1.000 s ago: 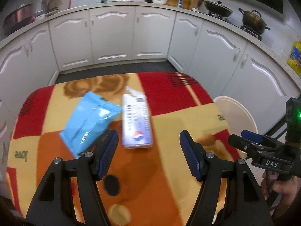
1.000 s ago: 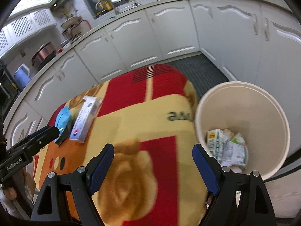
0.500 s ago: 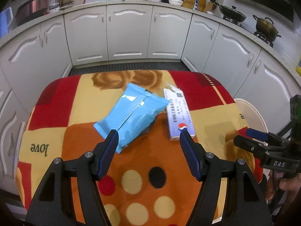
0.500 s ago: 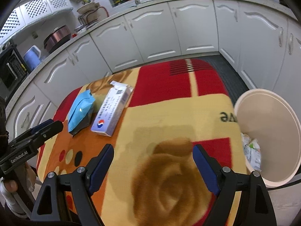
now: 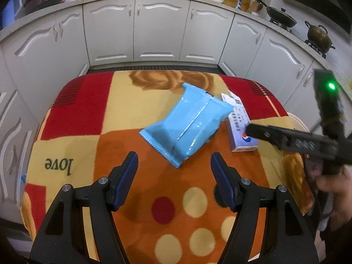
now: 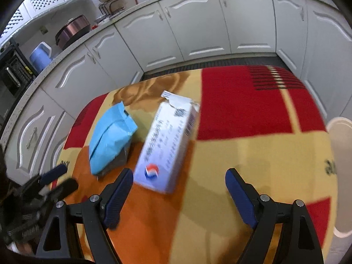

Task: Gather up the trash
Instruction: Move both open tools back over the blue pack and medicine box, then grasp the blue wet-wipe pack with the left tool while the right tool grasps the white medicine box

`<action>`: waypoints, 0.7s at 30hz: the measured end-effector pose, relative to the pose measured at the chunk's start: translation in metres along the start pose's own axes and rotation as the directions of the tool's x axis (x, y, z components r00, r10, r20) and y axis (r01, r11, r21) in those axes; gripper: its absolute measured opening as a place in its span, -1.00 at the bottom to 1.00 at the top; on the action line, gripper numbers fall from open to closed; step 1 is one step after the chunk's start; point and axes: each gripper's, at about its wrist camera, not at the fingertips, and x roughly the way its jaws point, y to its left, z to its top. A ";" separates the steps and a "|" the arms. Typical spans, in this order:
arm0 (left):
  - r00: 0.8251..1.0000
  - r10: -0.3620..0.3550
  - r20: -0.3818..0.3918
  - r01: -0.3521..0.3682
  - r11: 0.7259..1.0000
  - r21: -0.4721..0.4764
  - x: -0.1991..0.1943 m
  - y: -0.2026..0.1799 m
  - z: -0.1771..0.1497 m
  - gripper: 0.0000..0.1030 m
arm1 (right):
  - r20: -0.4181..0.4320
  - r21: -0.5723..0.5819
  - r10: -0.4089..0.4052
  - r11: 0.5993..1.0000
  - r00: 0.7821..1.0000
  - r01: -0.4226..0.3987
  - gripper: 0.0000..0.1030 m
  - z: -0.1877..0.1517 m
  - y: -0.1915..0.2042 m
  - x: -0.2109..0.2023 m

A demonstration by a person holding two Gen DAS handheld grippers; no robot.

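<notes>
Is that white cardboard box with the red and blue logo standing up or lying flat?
Lying flat. The white cardboard box rests on its broad side on the patterned tablecloth, printed face up.

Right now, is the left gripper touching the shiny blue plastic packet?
Apart. The left wrist view shows orange cloth between the open left gripper and the blue packet.

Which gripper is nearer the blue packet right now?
Left. The left gripper, open, sits just short of the blue packet, its near corner almost between the fingers. The right gripper, open, faces the white box beside it.
</notes>
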 end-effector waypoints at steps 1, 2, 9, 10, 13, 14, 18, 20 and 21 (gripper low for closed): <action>1.000 0.002 0.000 -0.002 1.000 0.000 0.000 0.002 0.000 0.31 | -0.008 0.001 -0.003 1.000 1.000 0.003 0.63 0.004 0.002 0.005; 1.000 0.003 0.001 -0.003 1.000 -0.001 -0.001 0.004 0.000 0.31 | -0.016 -0.001 -0.008 1.000 1.000 0.008 0.63 0.007 0.003 0.011; 1.000 -0.027 -0.002 0.027 1.000 -0.007 0.002 0.005 0.006 0.41 | -0.023 -0.064 -0.068 0.996 0.997 0.067 0.12 0.024 0.009 0.031; 0.999 -0.033 -0.003 0.033 0.999 -0.004 0.003 0.004 0.007 0.43 | -0.020 -0.075 -0.067 0.995 0.998 0.065 0.09 0.023 0.008 0.028; 0.999 -0.051 0.001 0.051 0.999 0.011 0.007 -0.002 0.013 0.46 | -0.022 -0.092 -0.078 0.993 0.997 0.075 0.06 0.018 -0.001 0.017; 0.998 -0.059 0.002 0.059 0.998 0.016 0.009 -0.003 0.016 0.49 | -0.022 -0.094 -0.080 0.992 0.997 0.078 0.06 0.015 -0.005 0.013; 0.994 -0.103 -0.024 0.104 0.994 0.047 0.025 -0.010 0.030 0.50 | -0.028 -0.072 -0.092 0.993 0.995 0.090 0.05 -0.002 -0.031 -0.008; 0.991 -0.125 -0.038 0.128 0.988 0.082 0.035 -0.016 0.038 0.51 | -0.028 -0.049 -0.086 0.995 0.996 0.084 0.05 -0.009 -0.041 -0.015; 0.990 -0.129 -0.052 0.134 0.986 0.095 0.041 -0.019 0.042 0.51 | -0.031 -0.039 -0.077 0.996 0.997 0.076 0.06 -0.012 -0.044 -0.018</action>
